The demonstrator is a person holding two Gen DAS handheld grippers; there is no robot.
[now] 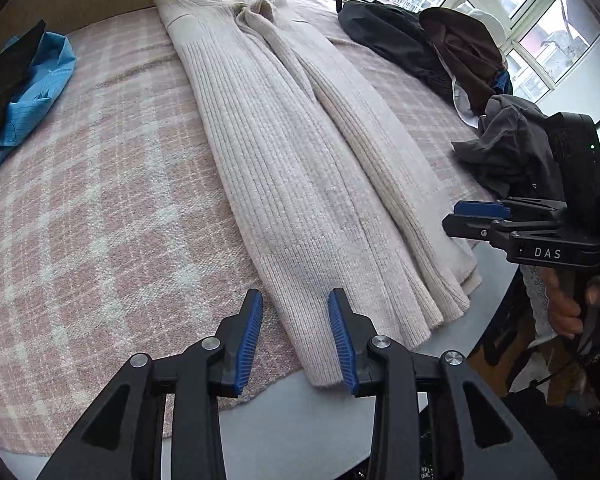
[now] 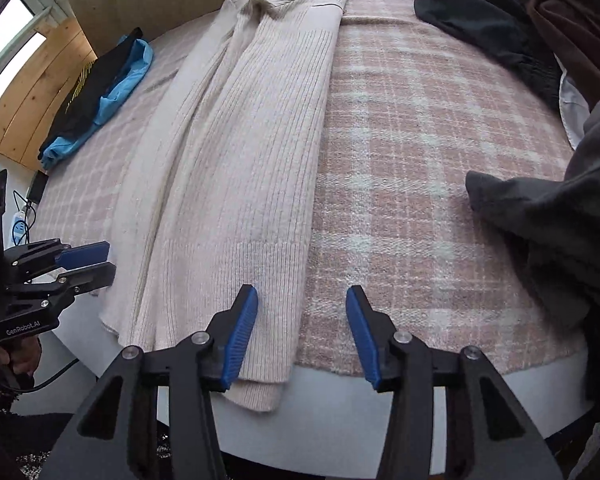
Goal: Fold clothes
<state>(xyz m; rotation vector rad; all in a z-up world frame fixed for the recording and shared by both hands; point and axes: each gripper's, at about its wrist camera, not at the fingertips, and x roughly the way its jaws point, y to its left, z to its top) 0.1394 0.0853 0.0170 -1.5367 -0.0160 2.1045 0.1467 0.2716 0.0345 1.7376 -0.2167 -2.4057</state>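
Observation:
A long cream ribbed knit garment (image 1: 284, 152) lies flat on the pink plaid cloth (image 1: 92, 200), folded lengthwise into a narrow strip, its hem at the near table edge. It also shows in the right wrist view (image 2: 236, 168). My left gripper (image 1: 296, 336) is open and empty, just above the hem's left corner. My right gripper (image 2: 302, 332) is open and empty over the hem's right edge. Each gripper shows in the other's view, the right one (image 1: 476, 216) and the left one (image 2: 88, 264), both beside the hem.
A blue and black garment pile (image 1: 24, 92) lies at the far left. Dark, brown and grey clothes (image 1: 460, 56) are heaped at the right, a grey one (image 2: 548, 216) close to my right gripper. The table edge (image 1: 292, 412) is just under the grippers. Windows stand behind.

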